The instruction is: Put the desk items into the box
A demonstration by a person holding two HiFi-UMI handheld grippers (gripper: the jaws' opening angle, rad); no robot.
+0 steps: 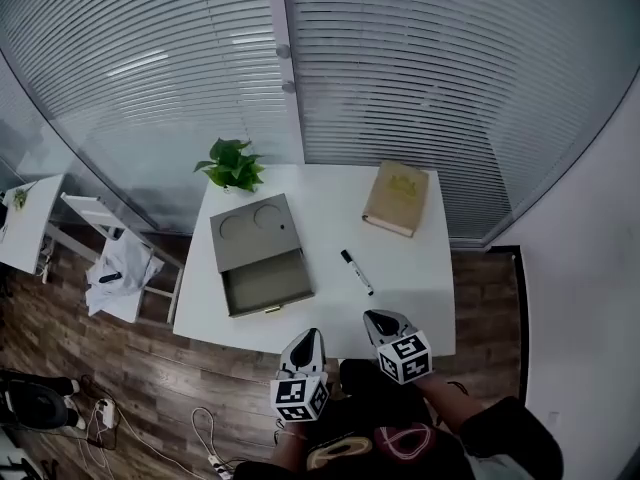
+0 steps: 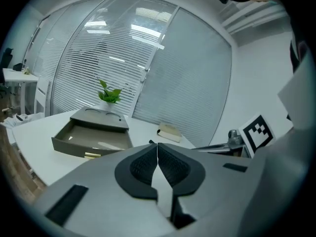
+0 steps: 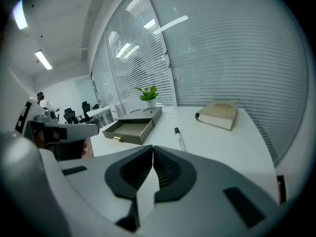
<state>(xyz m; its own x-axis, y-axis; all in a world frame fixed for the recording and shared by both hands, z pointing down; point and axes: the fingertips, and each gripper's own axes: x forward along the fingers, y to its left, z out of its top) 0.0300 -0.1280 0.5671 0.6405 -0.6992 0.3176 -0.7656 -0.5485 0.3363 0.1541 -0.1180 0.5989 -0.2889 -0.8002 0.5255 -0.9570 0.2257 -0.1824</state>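
On the white table stands a grey box whose drawer is pulled open toward me and looks empty. A black-capped white marker pen lies to its right, and a tan book rests at the far right corner. My left gripper and right gripper hover at the near table edge, both shut with nothing between the jaws. In the left gripper view the shut left gripper faces the box and book. In the right gripper view the right gripper points at the pen, book and box.
A small potted plant stands at the table's far left corner, behind the box. A glass wall with blinds runs behind the table. A white chair with a cloth on it stands to the left, and cables lie on the wood floor.
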